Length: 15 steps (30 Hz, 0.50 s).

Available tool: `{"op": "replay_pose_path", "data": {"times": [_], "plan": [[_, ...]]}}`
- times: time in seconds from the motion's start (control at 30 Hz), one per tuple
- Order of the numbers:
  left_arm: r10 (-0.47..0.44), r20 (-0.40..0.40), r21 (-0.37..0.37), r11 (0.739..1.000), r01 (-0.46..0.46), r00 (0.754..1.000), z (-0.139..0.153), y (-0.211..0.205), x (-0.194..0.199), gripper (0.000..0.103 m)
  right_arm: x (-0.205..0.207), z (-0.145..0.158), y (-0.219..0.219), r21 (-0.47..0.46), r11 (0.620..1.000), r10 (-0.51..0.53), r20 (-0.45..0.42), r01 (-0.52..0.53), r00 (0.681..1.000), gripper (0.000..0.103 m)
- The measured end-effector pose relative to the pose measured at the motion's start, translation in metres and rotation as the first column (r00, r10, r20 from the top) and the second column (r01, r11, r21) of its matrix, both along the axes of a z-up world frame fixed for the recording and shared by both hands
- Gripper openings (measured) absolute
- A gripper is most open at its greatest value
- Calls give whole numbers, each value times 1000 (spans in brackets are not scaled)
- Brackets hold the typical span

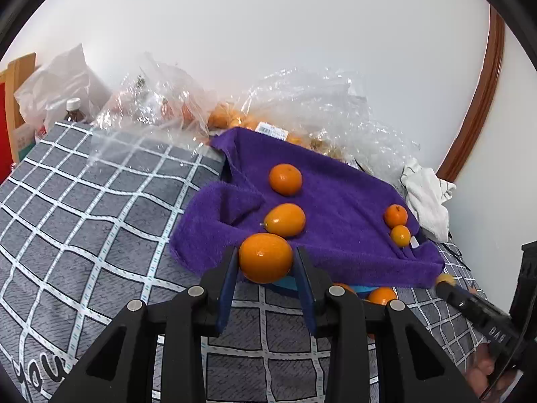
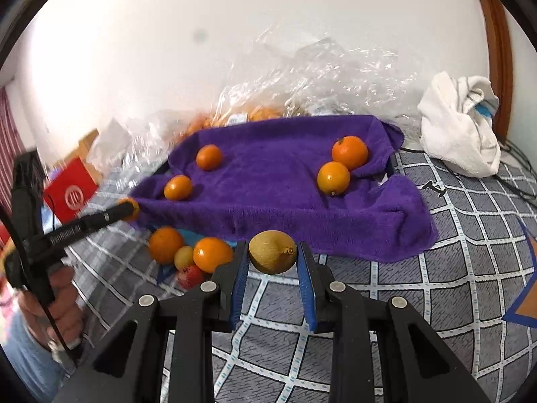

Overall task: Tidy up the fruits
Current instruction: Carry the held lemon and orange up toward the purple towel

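Left tongs [image 1: 265, 258]: I've got them clamped on a shiny round orange citrus fruit [image 1: 265, 258], right at the fluffy purple towel [image 1: 335, 221] edge.
Right tongs [image 2: 272, 258]: mine grip a dull yellowish-brown round fruit [image 2: 272, 256] above the grey checked bedsheet [image 2: 436, 285].
Towel: four more small orange citrus fruits [image 2: 333, 178].

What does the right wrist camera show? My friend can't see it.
The right tongs hold a yellow-brown fruit between blue pads. Behind it, four orange fruits sit on a purple towel over a grey checked cloth. More fruit lies in a pile at the left.
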<state>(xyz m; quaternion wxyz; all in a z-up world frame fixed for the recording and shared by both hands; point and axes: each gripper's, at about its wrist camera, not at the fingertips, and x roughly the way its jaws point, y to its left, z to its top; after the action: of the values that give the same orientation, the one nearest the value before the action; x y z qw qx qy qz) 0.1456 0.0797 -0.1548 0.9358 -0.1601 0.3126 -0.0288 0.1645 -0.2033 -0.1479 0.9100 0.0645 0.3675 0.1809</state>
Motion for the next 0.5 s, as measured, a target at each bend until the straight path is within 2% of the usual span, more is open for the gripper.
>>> {"op": "replay_pose_path", "data": {"times": [0.1,0.2,0.33,0.5], "plan": [[4,12,2,1000,-4,1000,2,1,-2,32,-4,17,-8,-5,999,-51,21,51,998,29],[4,16,3,1000,-5,1000,2,0,-2,32,-7,36,-13,43,999,-32,47,30,998,29],[7,10,1,1000,-7,1000,2,0,-1,32,8,58,-14,-20,998,-54,83,56,995,29],[26,5,-8,1000,-26,1000,0,6,0,32,43,52,-23,-20,997,-71,8,72,997,29]]}}
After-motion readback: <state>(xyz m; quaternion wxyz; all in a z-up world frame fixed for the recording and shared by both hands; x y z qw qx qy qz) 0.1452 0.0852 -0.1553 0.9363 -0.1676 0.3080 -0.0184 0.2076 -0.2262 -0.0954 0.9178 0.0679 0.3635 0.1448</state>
